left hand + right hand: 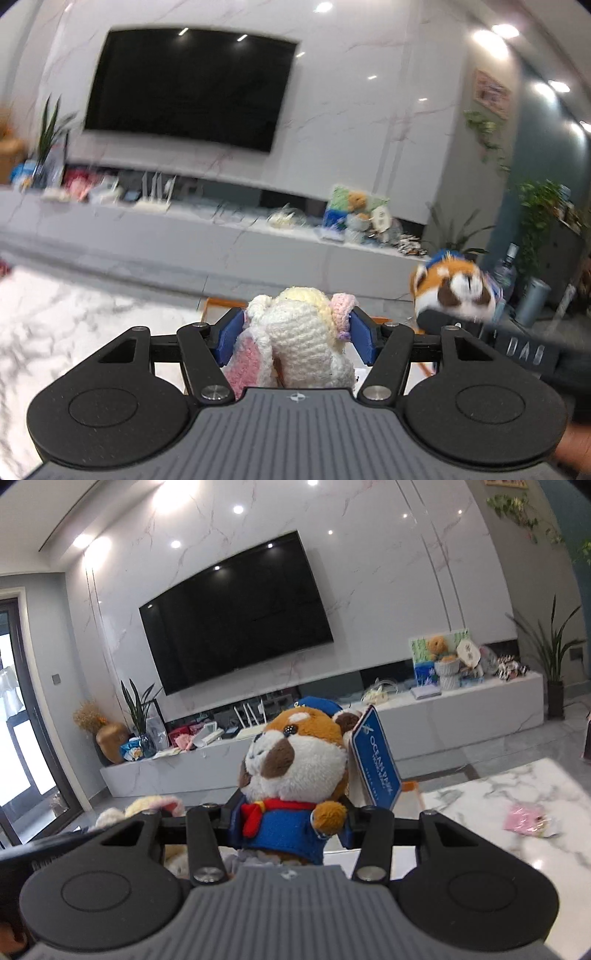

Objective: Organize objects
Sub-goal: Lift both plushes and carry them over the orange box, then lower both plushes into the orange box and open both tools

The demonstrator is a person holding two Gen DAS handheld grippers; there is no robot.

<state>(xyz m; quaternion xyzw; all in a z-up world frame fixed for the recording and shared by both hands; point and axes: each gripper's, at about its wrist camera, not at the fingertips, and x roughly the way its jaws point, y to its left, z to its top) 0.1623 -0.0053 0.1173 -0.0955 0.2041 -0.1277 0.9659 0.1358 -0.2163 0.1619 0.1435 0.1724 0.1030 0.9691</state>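
Note:
My left gripper is shut on a cream and pink crocheted doll, held in the air above a white marble table. My right gripper is shut on a brown and white plush animal in a blue jacket, red scarf and blue cap, with a blue hang tag. The plush also shows blurred at the right of the left wrist view. The crocheted doll shows at the lower left of the right wrist view. Both toys are held side by side.
A wall TV hangs over a long white cabinet cluttered with toys, boxes and plants. An orange-edged container stands past the marble table. A pink packet lies on the table. Plants and a bottle stand at the right.

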